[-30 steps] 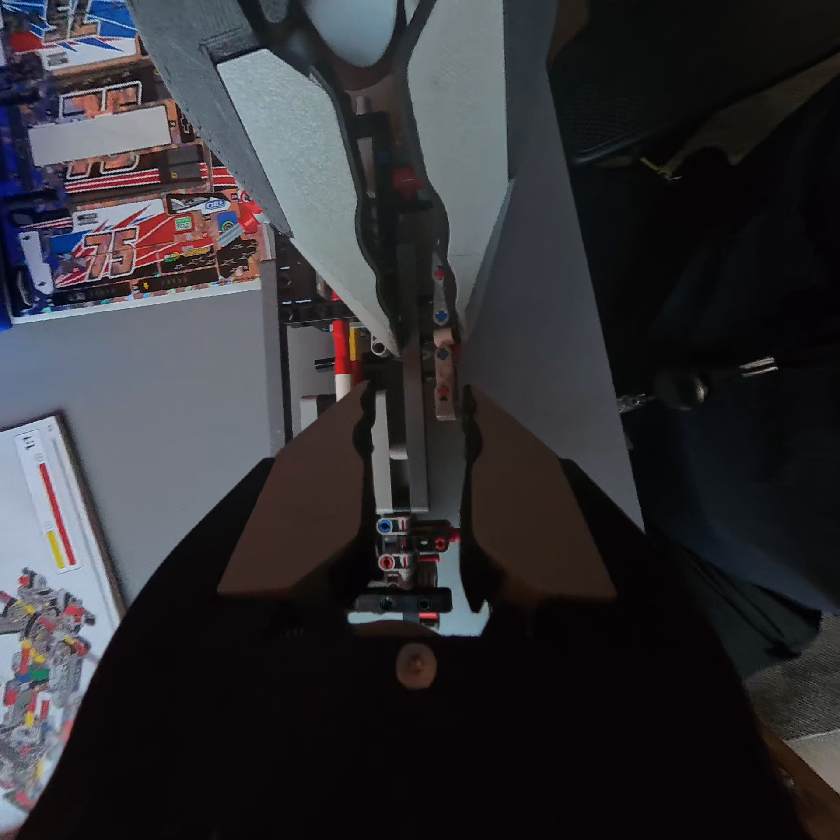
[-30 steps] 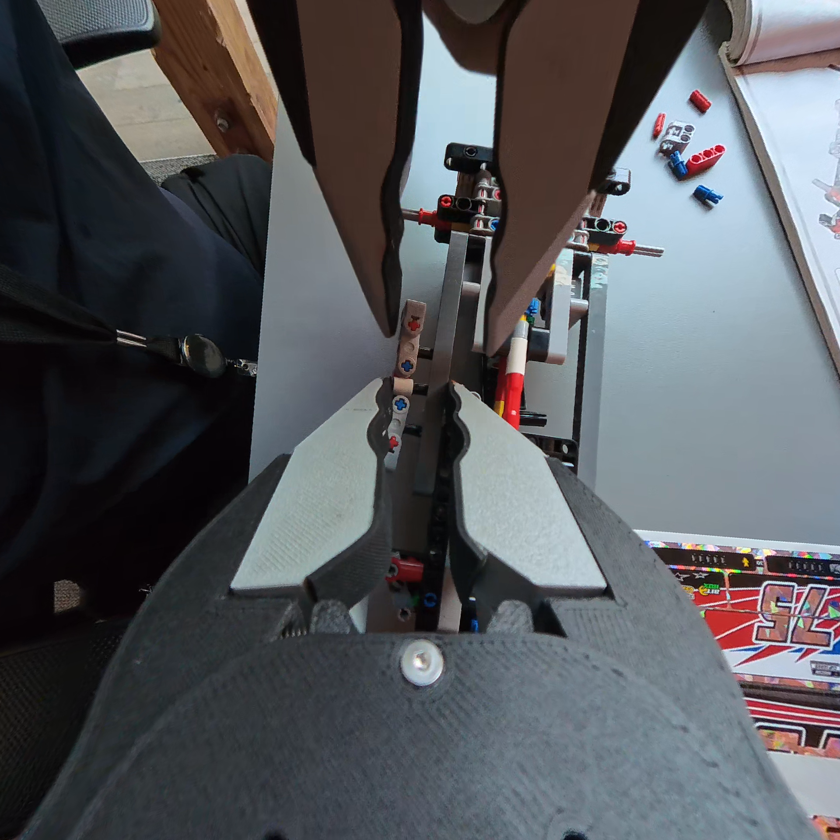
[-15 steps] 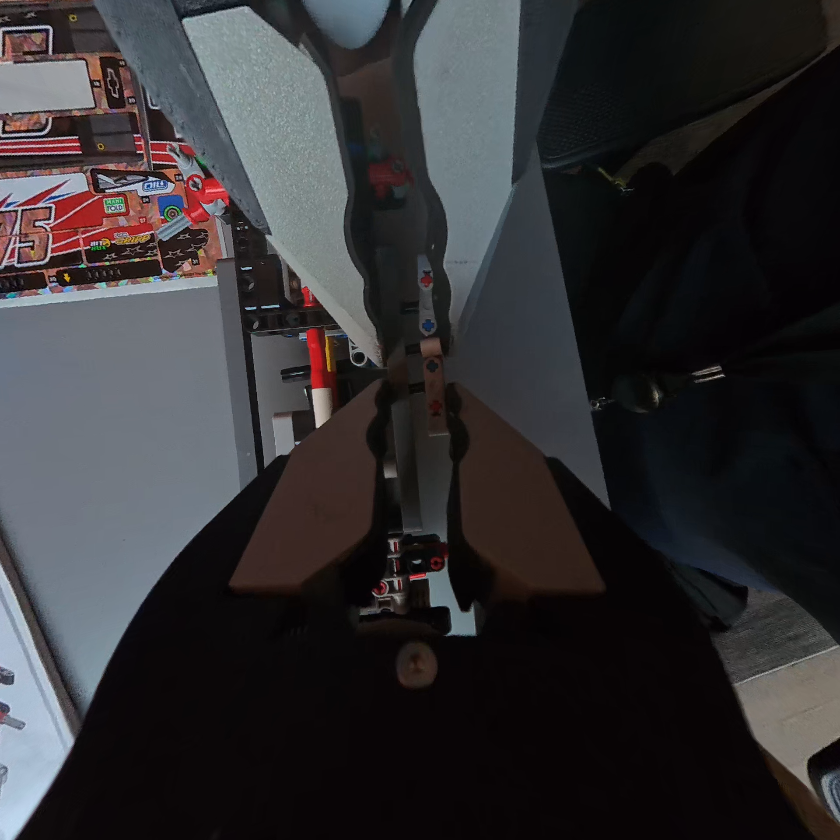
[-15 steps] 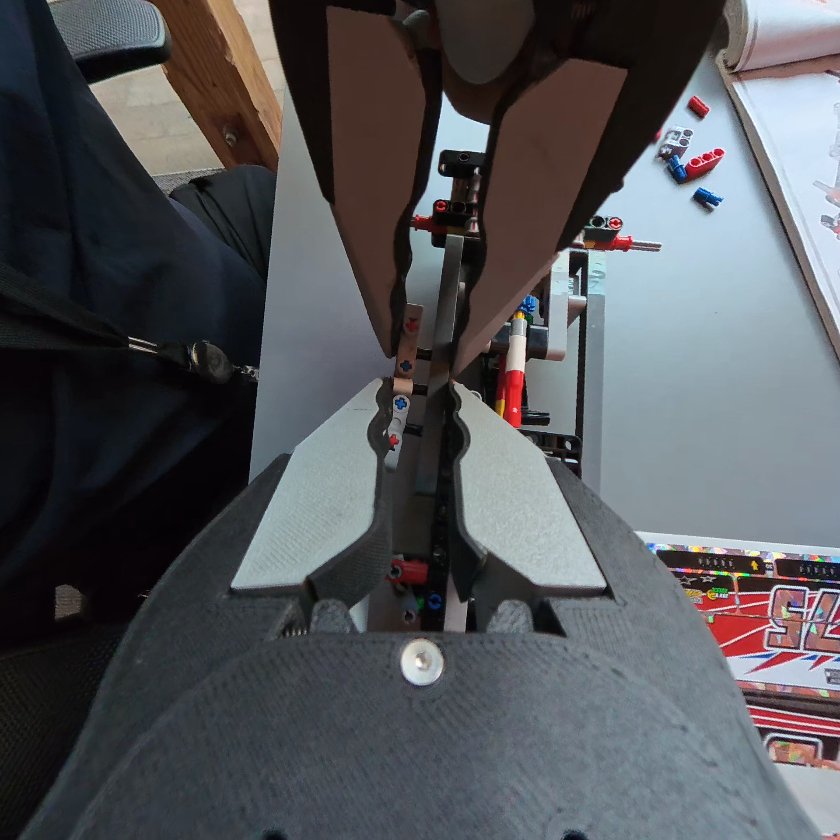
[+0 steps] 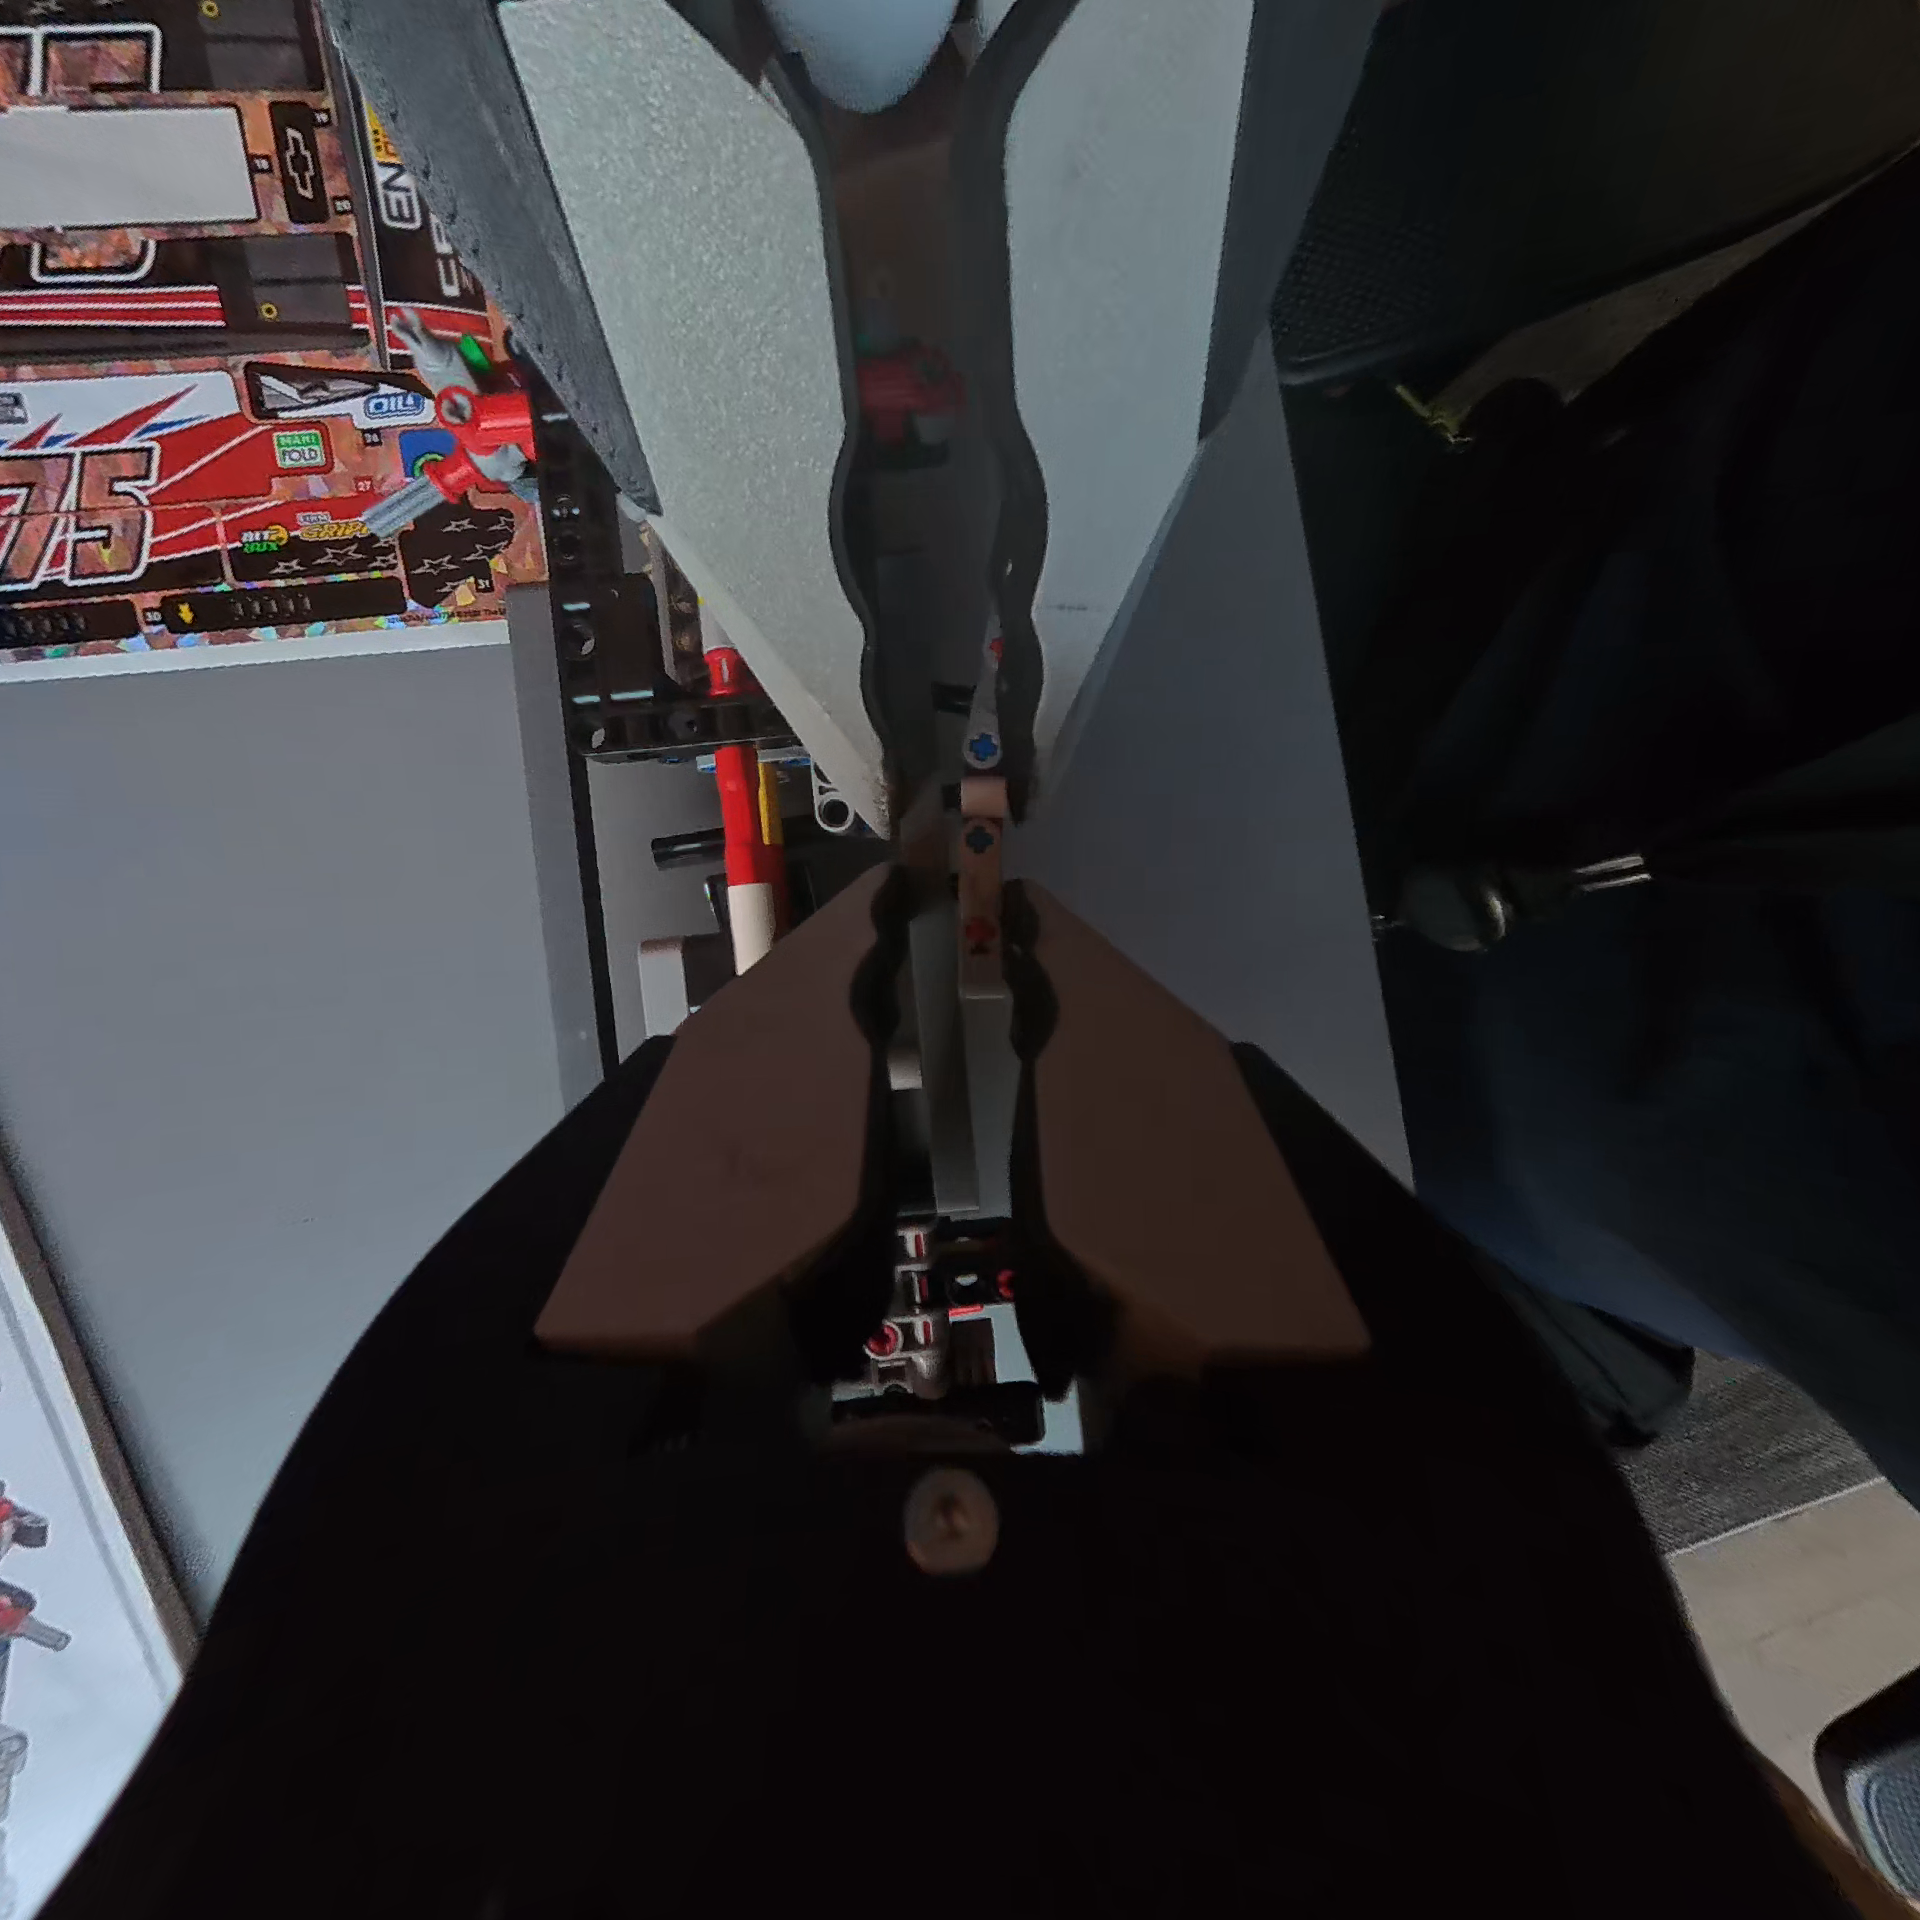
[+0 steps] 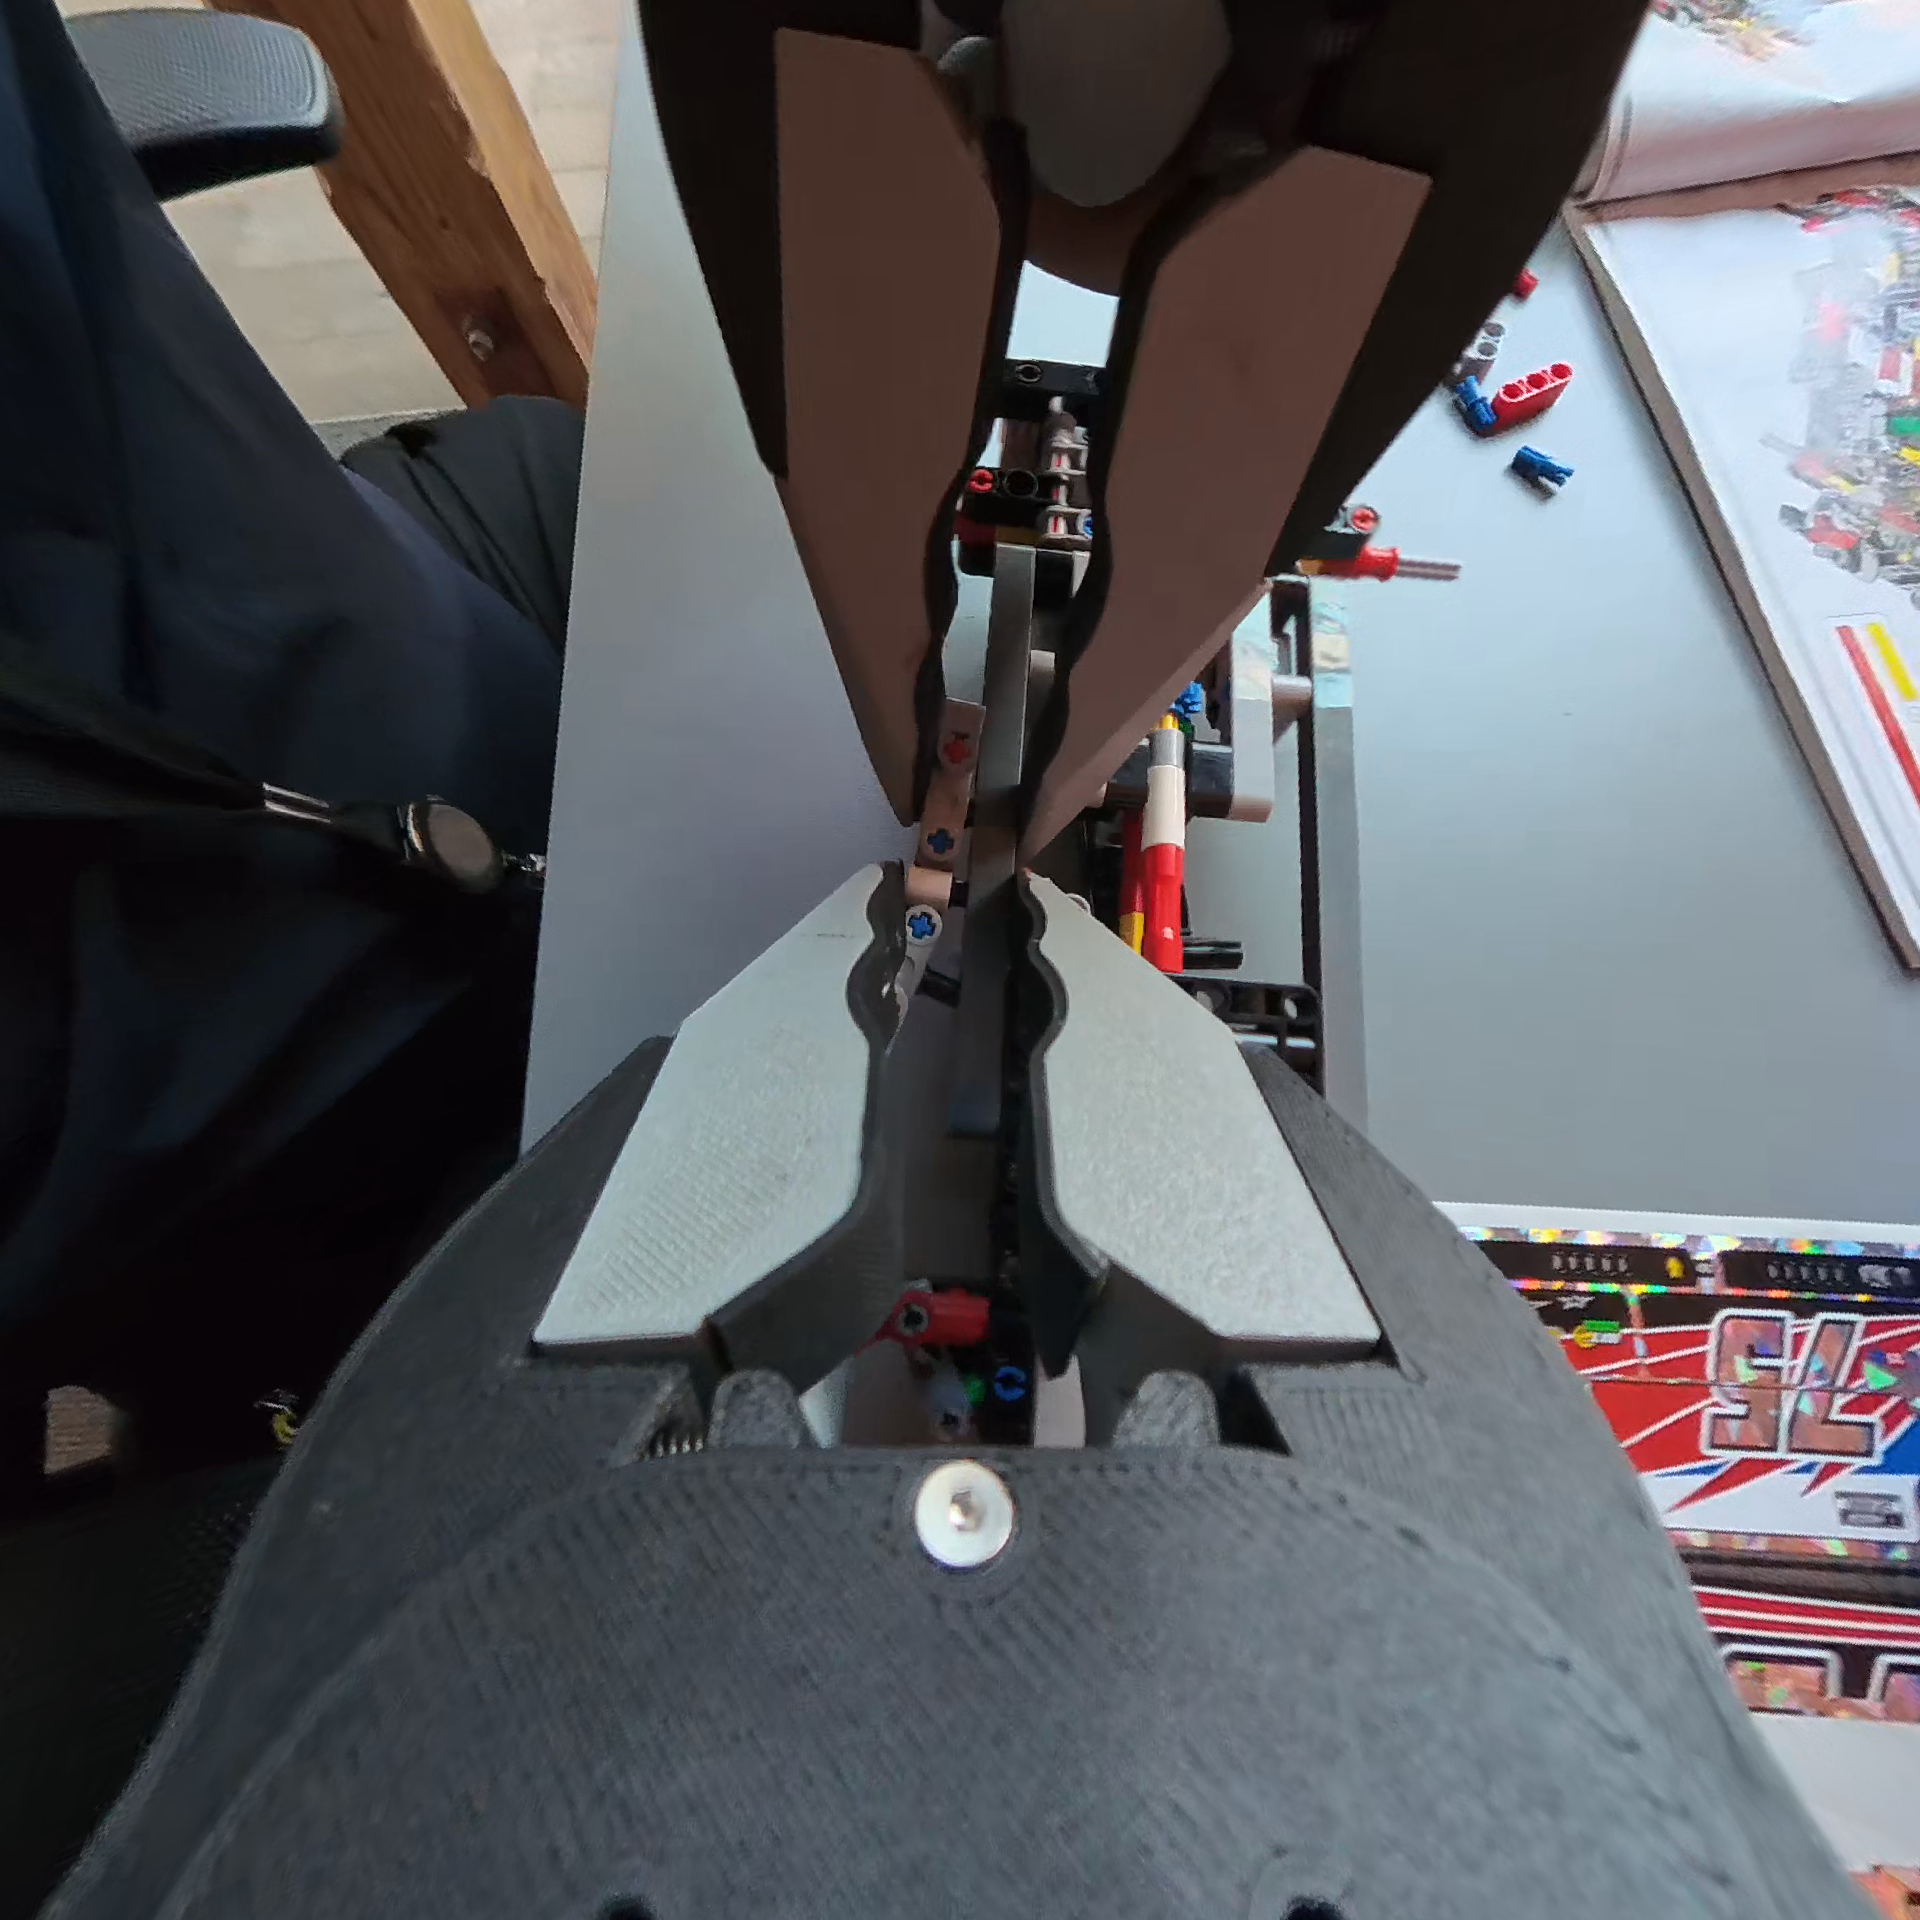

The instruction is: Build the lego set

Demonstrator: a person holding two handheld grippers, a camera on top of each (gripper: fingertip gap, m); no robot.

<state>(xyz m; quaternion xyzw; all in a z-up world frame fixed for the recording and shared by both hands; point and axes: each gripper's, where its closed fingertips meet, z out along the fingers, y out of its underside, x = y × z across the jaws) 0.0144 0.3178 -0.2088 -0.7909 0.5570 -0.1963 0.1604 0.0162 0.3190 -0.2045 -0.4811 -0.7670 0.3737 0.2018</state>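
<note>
A building-brick model (image 6: pixel 1153 852) with a black frame, grey panels and a red-and-white axle lies at the grey table's (image 5: pixel 260 935) edge. My two grippers face each other tip to tip along its long grey beam (image 5: pixel 951 1091). My left gripper (image 5: pixel 956 894), with brown fingers, is shut on this beam and on the tan link (image 5: pixel 980 883) beside it; it also shows in the right wrist view (image 6: pixel 971 831). My right gripper (image 6: pixel 956 883), with grey fingers, is shut on the same beam (image 6: pixel 1003 707) and a pale link with a blue pin (image 6: pixel 920 925).
A shiny sticker sheet (image 6: pixel 1714 1403) lies at the right, an open instruction booklet (image 6: pixel 1818 468) beyond it. Loose red, blue and grey pieces (image 6: pixel 1527 390) lie on the table. A person's dark clothing (image 6: pixel 260 727), a wooden table leg (image 6: pixel 447 208) and a chair armrest (image 6: pixel 208 94) are at the left. Less than 4 cm separates the two grippers' tips.
My left gripper's fingers have come together from wide apart onto the grey beam and tan link, and it has moved closer to the right gripper. The right gripper's fingers narrowed slightly.
</note>
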